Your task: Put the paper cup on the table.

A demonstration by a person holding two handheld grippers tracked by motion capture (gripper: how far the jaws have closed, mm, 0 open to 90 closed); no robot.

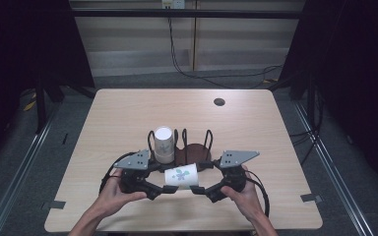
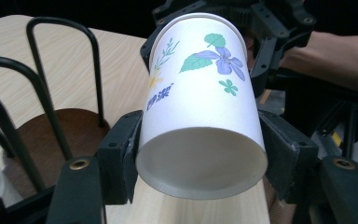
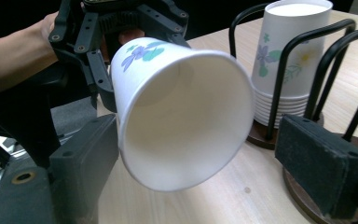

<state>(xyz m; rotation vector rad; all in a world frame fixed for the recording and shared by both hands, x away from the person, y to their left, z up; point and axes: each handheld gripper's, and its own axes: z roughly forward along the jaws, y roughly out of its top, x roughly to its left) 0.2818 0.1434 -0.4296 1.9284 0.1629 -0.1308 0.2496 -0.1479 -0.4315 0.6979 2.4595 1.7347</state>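
Cup sideways between both tongs

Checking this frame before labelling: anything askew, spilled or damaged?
Nothing spilled or damaged. The flowered paper cup lies sideways in the air between both tools: the left tool clamps its base end, and the right tool is open around its rim. The cup stack stands upright in the rack.

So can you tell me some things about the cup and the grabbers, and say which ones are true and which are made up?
1. The flowered paper cup lies sideways between the two grippers. True.
2. The left gripper clamps the cup's base. True.
3. The right gripper squeezes the cup flat. False: its jaws stand open around the round rim.
4. The stack of cups sits in the wire rack. True.
5. The table is glass. False: it is light wood.
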